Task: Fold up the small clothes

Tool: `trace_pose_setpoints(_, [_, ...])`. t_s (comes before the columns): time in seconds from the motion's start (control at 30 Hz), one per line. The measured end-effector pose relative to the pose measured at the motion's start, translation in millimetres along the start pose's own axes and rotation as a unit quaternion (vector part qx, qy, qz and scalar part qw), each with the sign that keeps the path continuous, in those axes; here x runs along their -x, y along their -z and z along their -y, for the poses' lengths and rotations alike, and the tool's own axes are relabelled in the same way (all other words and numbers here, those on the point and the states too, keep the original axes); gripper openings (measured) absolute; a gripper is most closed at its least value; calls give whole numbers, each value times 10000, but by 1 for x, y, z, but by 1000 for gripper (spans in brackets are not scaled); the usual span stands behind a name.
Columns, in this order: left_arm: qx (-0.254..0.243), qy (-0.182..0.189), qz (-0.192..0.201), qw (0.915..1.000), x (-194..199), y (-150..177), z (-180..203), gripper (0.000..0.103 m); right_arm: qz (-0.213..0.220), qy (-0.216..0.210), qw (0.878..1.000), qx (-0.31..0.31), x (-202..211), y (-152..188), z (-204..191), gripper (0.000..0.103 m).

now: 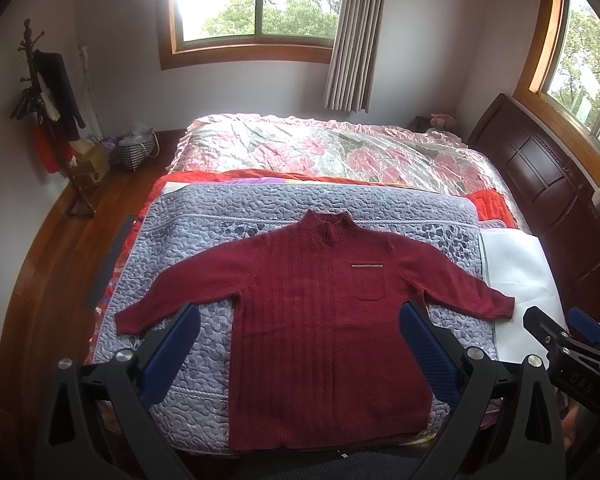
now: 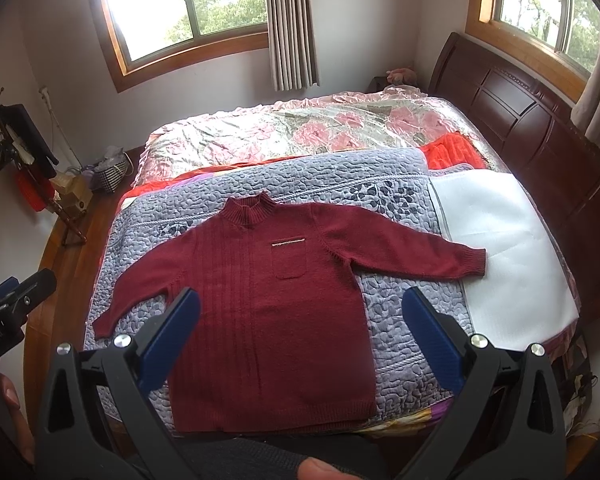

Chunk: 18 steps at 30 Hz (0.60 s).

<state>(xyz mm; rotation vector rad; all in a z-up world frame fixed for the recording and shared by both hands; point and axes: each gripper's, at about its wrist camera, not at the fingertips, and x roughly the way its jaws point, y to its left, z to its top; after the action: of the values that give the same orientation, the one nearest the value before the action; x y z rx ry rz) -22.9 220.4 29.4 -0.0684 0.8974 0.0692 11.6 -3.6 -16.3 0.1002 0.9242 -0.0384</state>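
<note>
Both claws, left and right, gape empty above a red sweater on the quilt.

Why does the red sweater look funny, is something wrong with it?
Nothing is really wrong. The red sweater lies flat and face up on the quilted blanket, sleeves spread. Only its right cuff pokes off the blanket onto the white sheet. Both tools, left and right, are open, not touching it.
</note>
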Motion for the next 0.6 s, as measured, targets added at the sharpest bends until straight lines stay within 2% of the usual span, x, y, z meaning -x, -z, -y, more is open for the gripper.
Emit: trace_pose_setpoints(0.6, [-64, 52, -83, 9999, -18, -12, 3, 99, -118, 62, 9999, -20, -18, -12, 2, 100])
